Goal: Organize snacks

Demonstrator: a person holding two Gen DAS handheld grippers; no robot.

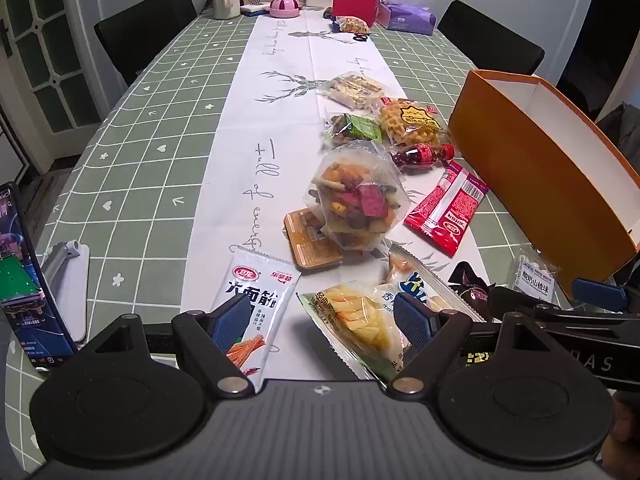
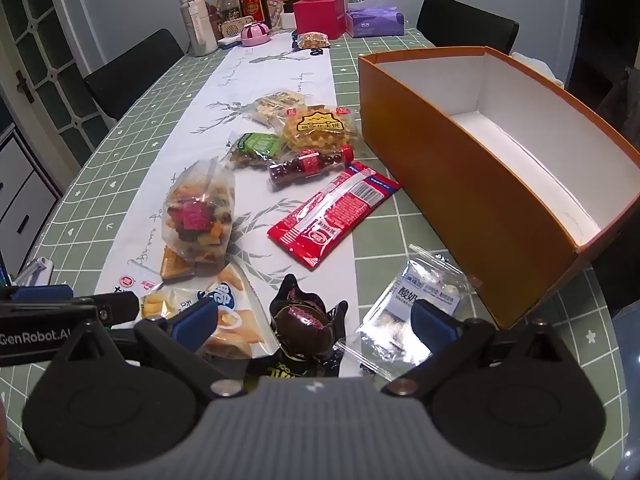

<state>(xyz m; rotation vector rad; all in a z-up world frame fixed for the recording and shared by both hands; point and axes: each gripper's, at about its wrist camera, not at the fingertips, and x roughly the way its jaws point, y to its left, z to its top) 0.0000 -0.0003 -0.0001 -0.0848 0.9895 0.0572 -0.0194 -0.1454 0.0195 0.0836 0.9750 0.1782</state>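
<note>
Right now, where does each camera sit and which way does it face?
Left wrist: on the left gripper, tilted down along the table; own open fingers frame the fries bag, right gripper at right.
Right wrist: on the right gripper, tilted down; open fingers frame the dark pouch, left gripper at left.
Shared: orange box, red packet, mixed-snack bag.

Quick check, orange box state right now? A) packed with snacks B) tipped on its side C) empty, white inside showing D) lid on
C: in the right wrist view the orange box stands open-topped and upright, its white floor and walls bare, while snacks like the red packet lie outside it on the table.
</note>
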